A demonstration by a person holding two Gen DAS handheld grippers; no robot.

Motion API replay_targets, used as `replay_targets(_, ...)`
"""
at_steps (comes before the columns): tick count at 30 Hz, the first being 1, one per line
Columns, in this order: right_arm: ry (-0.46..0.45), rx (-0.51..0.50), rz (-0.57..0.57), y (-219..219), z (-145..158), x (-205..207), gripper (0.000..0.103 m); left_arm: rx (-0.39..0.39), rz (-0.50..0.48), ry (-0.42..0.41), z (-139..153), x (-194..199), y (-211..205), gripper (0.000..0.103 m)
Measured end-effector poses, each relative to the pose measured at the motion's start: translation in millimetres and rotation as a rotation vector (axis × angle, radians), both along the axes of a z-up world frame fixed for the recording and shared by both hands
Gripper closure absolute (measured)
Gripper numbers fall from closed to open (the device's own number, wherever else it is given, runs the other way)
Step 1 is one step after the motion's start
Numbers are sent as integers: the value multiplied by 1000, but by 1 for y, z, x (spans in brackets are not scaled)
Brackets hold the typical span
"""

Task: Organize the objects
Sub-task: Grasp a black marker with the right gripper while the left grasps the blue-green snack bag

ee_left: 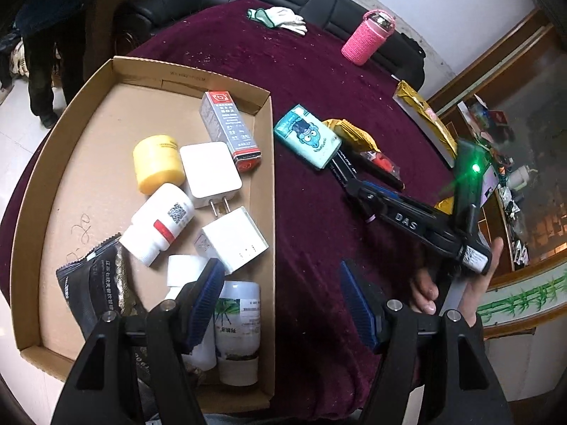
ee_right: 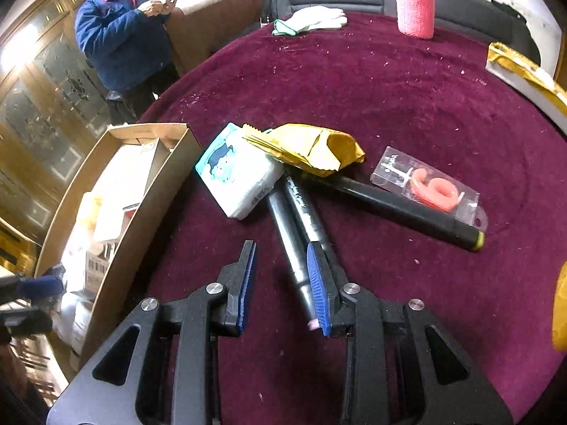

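Observation:
A shallow cardboard box (ee_left: 106, 81) on the maroon table holds a yellow jar (ee_left: 156, 163), white chargers (ee_left: 209, 170), white bottles (ee_left: 159, 226), a grey carton (ee_left: 230, 127) and a dark packet (ee_left: 95, 290). My left gripper (ee_left: 283, 301) is open and empty, over the box's right wall. On the cloth lie a tissue pack (ee_right: 237, 173), a yellow packet (ee_right: 312, 148), two grey markers (ee_right: 294, 233), a black marker (ee_right: 400, 209) and a packaged orange candle (ee_right: 432, 184). My right gripper (ee_right: 283, 287) is open just above the cloth, its right pad beside the grey markers' near ends.
A pink-sleeved bottle (ee_right: 414, 3) and white gloves (ee_right: 312, 17) sit at the table's far edge. A gold-wrapped box (ee_right: 531, 81) lies far right. A person in a blue jacket (ee_right: 120, 35) stands beyond the table. A black sofa runs behind.

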State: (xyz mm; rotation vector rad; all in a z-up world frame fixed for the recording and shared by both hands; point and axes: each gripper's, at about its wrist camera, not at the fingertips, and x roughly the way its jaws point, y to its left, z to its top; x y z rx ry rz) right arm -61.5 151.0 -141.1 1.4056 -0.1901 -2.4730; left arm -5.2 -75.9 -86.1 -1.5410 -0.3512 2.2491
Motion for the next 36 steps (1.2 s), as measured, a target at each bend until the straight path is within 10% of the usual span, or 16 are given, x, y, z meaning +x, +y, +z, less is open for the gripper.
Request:
replay_targets(20, -57, 10, -74, 1, -10, 86, 87, 2, -51, -22, 7, -26, 53, 36)
replay_targets(36, -27, -37, -140, 34, -12, 106, 87, -225, -64, -56, -29, -115, 136, 36)
